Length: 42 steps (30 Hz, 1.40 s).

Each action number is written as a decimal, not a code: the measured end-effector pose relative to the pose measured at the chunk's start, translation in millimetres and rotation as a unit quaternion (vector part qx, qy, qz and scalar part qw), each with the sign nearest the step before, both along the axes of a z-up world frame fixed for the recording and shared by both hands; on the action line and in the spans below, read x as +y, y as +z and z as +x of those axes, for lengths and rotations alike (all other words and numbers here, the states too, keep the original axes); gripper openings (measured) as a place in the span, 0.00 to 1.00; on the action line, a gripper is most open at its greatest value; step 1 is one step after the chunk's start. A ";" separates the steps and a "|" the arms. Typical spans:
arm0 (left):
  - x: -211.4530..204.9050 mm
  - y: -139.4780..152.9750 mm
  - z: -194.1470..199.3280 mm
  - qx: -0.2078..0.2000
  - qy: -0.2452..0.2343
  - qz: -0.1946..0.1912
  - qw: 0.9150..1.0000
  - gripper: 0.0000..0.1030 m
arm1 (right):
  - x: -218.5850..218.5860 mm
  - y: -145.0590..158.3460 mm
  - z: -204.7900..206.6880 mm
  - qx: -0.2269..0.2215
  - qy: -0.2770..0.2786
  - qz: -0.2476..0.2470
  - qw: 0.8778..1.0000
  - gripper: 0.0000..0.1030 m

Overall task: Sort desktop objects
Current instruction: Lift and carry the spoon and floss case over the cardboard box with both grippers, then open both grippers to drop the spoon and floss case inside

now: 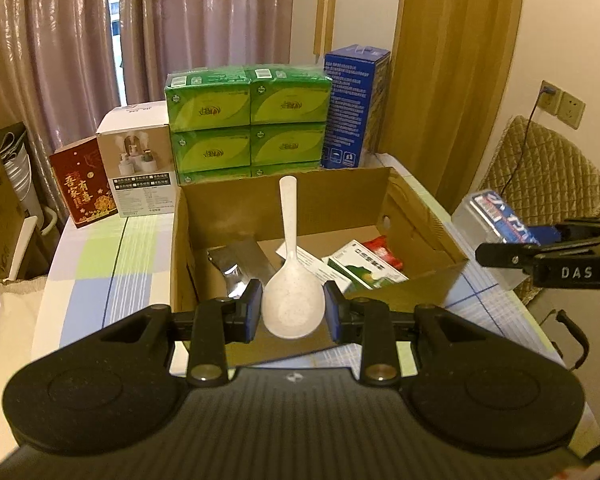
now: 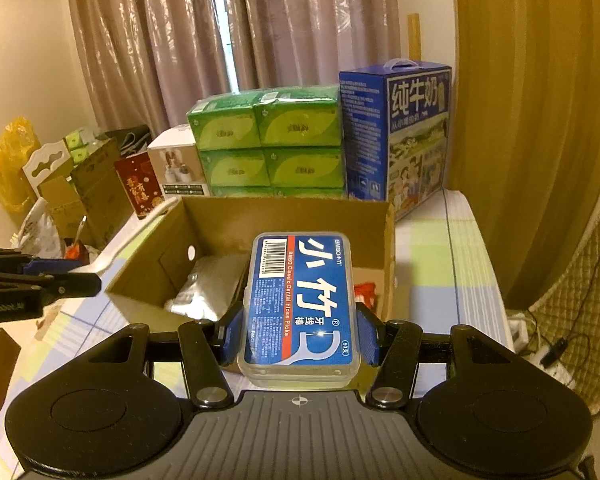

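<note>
Between the blue pads of the left gripper [image 1: 292, 312] sits a white rice spoon [image 1: 291, 284], pinched at its bowl — the right gripper [image 2: 299, 334] clamps a clear floss-pick box [image 2: 299, 304]. Both hover at an open cardboard box [image 1: 228, 204] on a pastel-checked tablecloth [image 1: 100, 264]. Beyond stand green tissue packs [image 1: 246, 120], a blue milk carton [image 2: 396, 136] and mauve curtains [image 1: 60, 40].

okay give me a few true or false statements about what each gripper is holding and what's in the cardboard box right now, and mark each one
1. The left gripper holds a white rice spoon by its bowl. True.
2. The right gripper is empty. False: it is clamped on a blue-labelled dental floss pick box.
3. The cardboard box already holds items. True: a green and white carton and a silver pouch lie inside.
4. The spoon's handle points down. False: it points up and away from the gripper.
</note>
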State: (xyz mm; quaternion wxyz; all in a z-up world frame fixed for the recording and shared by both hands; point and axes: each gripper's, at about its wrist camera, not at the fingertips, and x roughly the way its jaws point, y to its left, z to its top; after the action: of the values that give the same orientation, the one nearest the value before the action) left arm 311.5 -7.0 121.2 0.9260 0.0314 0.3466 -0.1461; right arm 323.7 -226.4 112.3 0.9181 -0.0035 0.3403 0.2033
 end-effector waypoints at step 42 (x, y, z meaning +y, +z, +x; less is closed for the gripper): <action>10.1 -62.3 99.7 0.033 0.025 -0.023 0.999 0.78 | 34.7 -31.4 100.9 0.048 -0.006 0.061 0.997 0.75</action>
State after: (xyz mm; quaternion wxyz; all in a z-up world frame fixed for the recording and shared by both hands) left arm 411.2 3.2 59.0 0.9180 -0.0034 0.3739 -0.1322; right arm 424.6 -191.7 80.9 0.9006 0.0638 0.3707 0.2180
